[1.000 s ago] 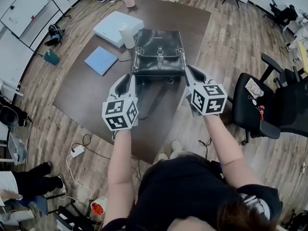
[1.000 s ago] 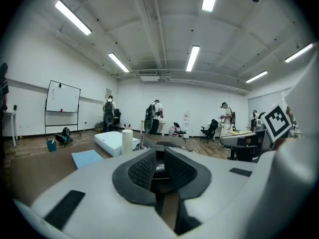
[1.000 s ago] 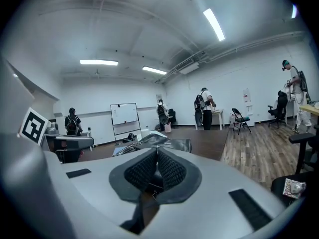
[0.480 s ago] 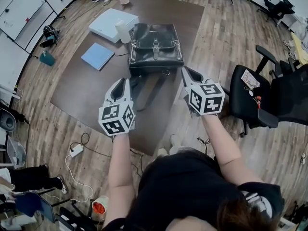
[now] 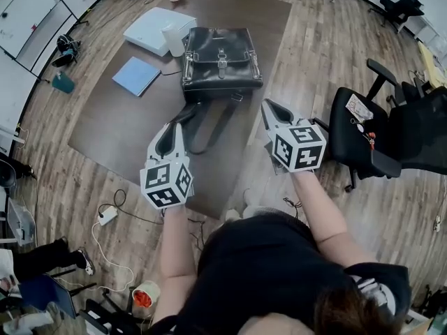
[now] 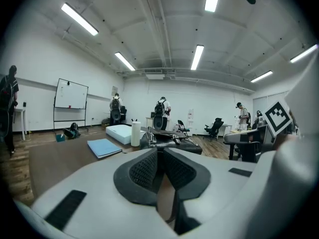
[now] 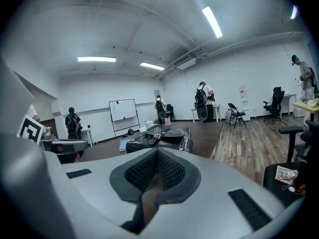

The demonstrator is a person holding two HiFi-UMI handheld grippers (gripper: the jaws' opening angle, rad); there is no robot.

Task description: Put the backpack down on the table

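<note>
One black leather backpack [image 5: 220,54] lies flat on the one brown table [image 5: 115,128], ahead of and between the two grippers and apart from both. The left gripper [image 5: 173,130] and the right gripper [image 5: 269,107] each have their jaws pressed together with nothing between them; both gripper views show the dark pads meeting and the backpack beyond them. Beyond the left gripper, to the left of the backpack, sit one blue folder [image 5: 137,75], one flat white box [image 5: 155,28] and one white roll [image 5: 172,40] that stands just beside the backpack's far left corner. The left gripper is over the tabletop near its near edge, with bare wood open to its left. The right gripper's tips reach about the table's right edge and its body hangs over the plank floor, with one black office chair [image 5: 363,128] to its right. The backpack's long axis runs crosswise to the way the grippers point. Its buckled flap faces up, and its two straps [image 5: 204,121] trail from its near side toward the left gripper.
</note>
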